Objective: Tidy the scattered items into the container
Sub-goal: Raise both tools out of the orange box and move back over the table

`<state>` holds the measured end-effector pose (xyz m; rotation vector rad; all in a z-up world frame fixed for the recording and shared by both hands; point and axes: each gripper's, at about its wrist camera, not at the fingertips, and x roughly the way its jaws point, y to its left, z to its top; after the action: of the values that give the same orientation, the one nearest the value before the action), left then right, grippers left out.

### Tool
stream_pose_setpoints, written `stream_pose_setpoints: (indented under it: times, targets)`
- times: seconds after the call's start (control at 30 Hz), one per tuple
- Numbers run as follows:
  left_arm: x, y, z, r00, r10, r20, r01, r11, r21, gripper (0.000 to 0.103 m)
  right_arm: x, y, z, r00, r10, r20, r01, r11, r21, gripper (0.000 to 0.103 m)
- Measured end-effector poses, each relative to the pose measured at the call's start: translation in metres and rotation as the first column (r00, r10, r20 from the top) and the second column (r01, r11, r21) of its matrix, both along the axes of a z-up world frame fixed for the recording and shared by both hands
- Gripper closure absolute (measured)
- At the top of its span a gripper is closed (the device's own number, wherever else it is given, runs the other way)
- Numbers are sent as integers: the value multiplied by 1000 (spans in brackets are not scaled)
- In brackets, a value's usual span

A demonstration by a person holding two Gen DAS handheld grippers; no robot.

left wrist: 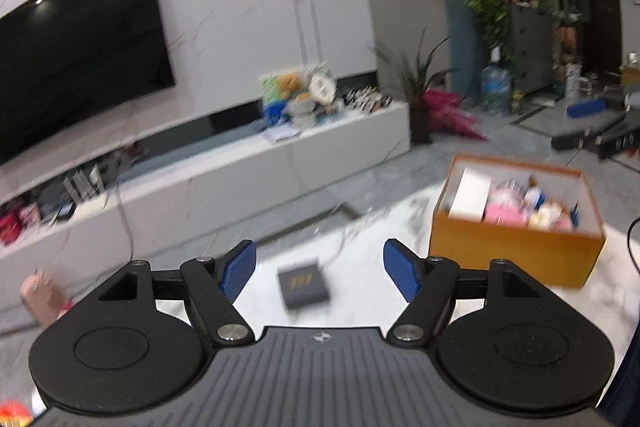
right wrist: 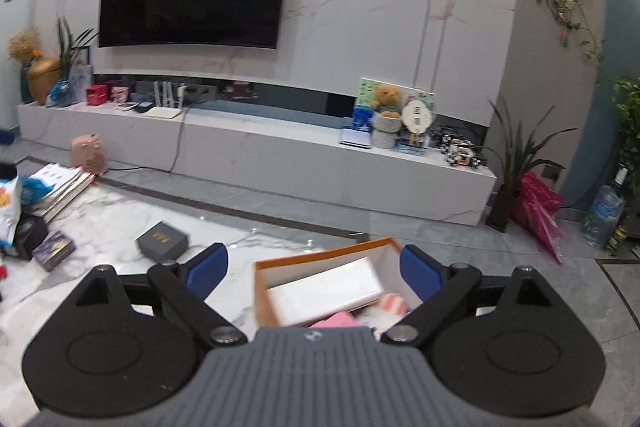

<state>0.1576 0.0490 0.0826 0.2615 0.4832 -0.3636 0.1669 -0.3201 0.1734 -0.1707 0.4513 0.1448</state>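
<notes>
An orange box (left wrist: 516,247) with a white inside stands on the marble table and holds a white carton (left wrist: 470,193) and pink items. A small dark box with gold lettering (left wrist: 305,287) lies on the table straight ahead of my open, empty left gripper (left wrist: 319,271). In the right wrist view my right gripper (right wrist: 314,273) is open and empty, held above the orange box (right wrist: 320,259), with the white carton (right wrist: 326,295) between the fingers' line of sight. The dark box (right wrist: 162,241) lies to its left.
At the table's left edge lie a stack of booklets (right wrist: 66,187), a snack bag (right wrist: 8,207) and two small dark boxes (right wrist: 54,250). Beyond the table are a low white TV bench (right wrist: 260,151), a pink heater (right wrist: 89,154) and potted plants (right wrist: 516,163).
</notes>
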Motion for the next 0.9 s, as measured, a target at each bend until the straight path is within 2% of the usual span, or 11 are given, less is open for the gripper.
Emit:
stream_pose_setpoints:
  times: [0.2,0.4,0.63,0.9]
  targets:
    - [-23,14,-49,995,46,-85,-48,999,-25,20,-13,27,-38,999,43,-29,-43,999,3,7]
    - [-38,38,-78,988,135,-79,-135,991,11,14,-13,45,-64,996,65,-68,-63,997,35,7]
    - [-3,69,-118,965,239,-106,-236,971,45,14,11,72,-76,993,85,-84,-82,996,40,6]
    - [54,104,-139,939,304,-159,-304,952,26,14,51,112,-87,988,128,-86,-126,992,29,6]
